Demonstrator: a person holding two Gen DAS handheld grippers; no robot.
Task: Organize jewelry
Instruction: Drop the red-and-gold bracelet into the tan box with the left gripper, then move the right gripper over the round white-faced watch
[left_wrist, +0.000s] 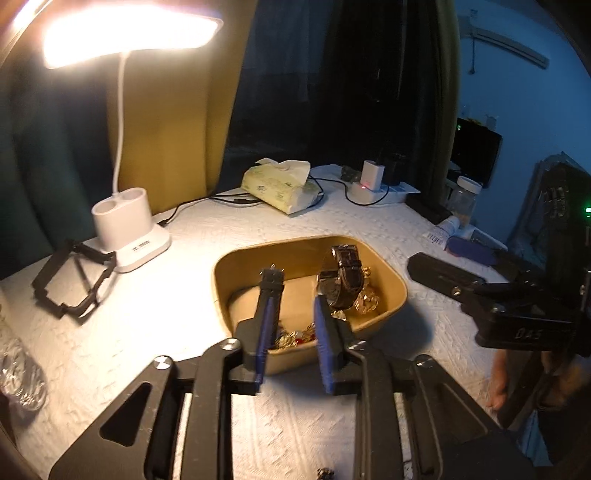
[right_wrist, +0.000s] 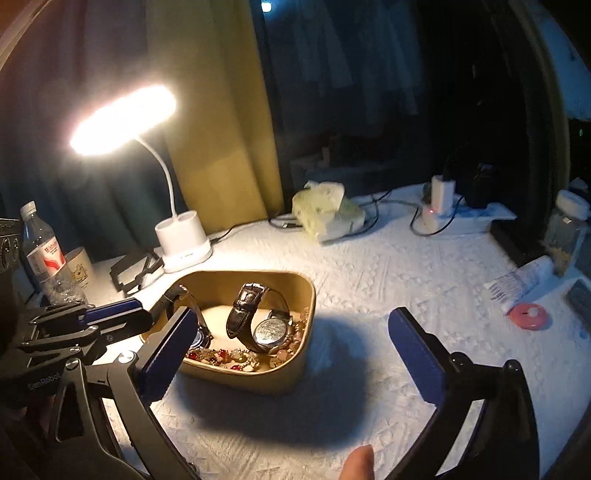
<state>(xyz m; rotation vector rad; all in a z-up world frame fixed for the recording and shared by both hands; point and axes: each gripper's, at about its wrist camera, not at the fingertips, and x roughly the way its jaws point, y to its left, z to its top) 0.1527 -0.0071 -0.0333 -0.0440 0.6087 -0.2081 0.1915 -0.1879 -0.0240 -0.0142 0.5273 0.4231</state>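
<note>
Left wrist view: left tool (left_wrist: 293, 291) has jaws apart w/ nothing between, over the tan tray (left_wrist: 236, 258); watch (left_wrist: 341, 277) and beaded jewelry (left_wrist: 365, 301) lie inside.

Right wrist view: right tool (right_wrist: 295, 332) is wide apart over the worktop (right_wrist: 388, 266), beside the tray. I judge sorting is barely begun, pieces are mixed together
</note>
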